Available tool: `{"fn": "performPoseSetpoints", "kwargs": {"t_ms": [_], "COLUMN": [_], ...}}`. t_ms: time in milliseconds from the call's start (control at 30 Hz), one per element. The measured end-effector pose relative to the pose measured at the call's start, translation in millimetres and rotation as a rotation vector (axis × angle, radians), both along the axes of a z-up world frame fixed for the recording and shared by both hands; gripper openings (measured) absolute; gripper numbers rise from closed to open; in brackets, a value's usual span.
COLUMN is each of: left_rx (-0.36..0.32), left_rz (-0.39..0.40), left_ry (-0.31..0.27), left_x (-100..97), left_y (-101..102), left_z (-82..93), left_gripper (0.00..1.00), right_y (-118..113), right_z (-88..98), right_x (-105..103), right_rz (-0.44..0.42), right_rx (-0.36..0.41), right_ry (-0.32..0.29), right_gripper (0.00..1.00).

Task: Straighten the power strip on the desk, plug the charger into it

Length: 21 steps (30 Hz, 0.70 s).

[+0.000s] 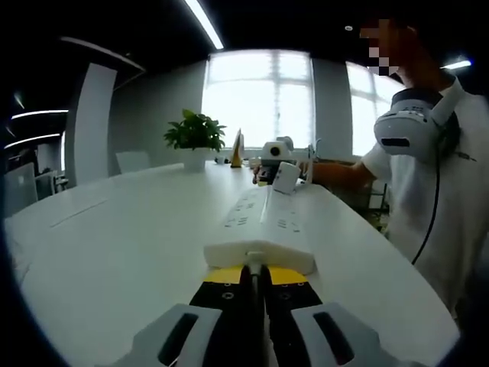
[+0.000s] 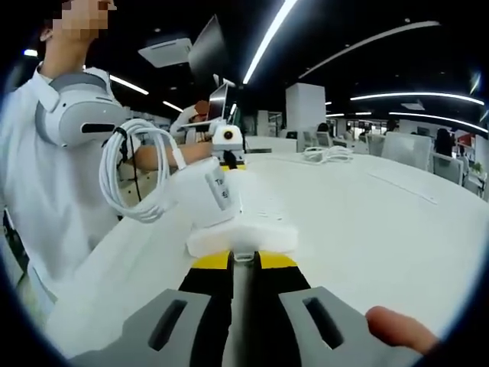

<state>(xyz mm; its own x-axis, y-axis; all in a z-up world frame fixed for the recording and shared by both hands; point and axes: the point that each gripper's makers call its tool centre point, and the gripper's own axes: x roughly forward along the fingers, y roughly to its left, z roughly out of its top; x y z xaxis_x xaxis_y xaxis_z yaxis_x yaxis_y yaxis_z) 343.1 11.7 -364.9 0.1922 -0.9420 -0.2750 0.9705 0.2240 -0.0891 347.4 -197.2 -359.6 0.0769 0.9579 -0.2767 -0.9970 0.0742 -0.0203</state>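
A long white power strip (image 1: 263,210) lies on the white table (image 1: 130,245), running straight away from me. My left gripper (image 1: 254,269) is shut on its near end. At the far end the right gripper (image 1: 269,170) meets the strip, with a white charger (image 1: 286,177) standing beside it. In the right gripper view my right gripper (image 2: 243,258) is shut on the strip's end (image 2: 243,237). The charger (image 2: 208,193) stands on the strip just beyond the jaws, tilted a little. Its coiled white cable (image 2: 136,174) juts out to the left. The left gripper (image 2: 228,144) shows at the far end.
A person in a white shirt (image 1: 451,199), a white headset (image 1: 409,126) round the neck, stands at the table's edge. A potted plant (image 1: 195,136) stands at the back. Another white cable bundle (image 2: 325,155) lies farther along the table. A fingertip (image 2: 397,329) rests on my right gripper.
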Motion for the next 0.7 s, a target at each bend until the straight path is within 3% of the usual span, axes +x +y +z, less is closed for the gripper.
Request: {"fn": "performPoseSetpoints", "kwargs": {"t_ms": [233, 433, 700], "left_rx": [-0.001, -0.002, -0.002], "left_rz": [-0.005, 0.000, -0.006], "left_ry": [-0.001, -0.012, -0.013], "left_x": [5.0, 14.8, 17.2], "left_y": [-3, -6, -7], "left_z": [-0.3, -0.5, -0.2], "left_gripper": [0.12, 0.12, 0.12], "right_y": [-1, -6, -7], "right_z": [0.0, 0.5, 1.1], "right_x": [3, 21, 23], "right_rz": [0.024, -0.040, -0.039], "right_rx": [0.000, 0.005, 0.007], "right_ry": [-0.001, -0.001, -0.001], "right_gripper": [0.10, 0.10, 0.10]}}
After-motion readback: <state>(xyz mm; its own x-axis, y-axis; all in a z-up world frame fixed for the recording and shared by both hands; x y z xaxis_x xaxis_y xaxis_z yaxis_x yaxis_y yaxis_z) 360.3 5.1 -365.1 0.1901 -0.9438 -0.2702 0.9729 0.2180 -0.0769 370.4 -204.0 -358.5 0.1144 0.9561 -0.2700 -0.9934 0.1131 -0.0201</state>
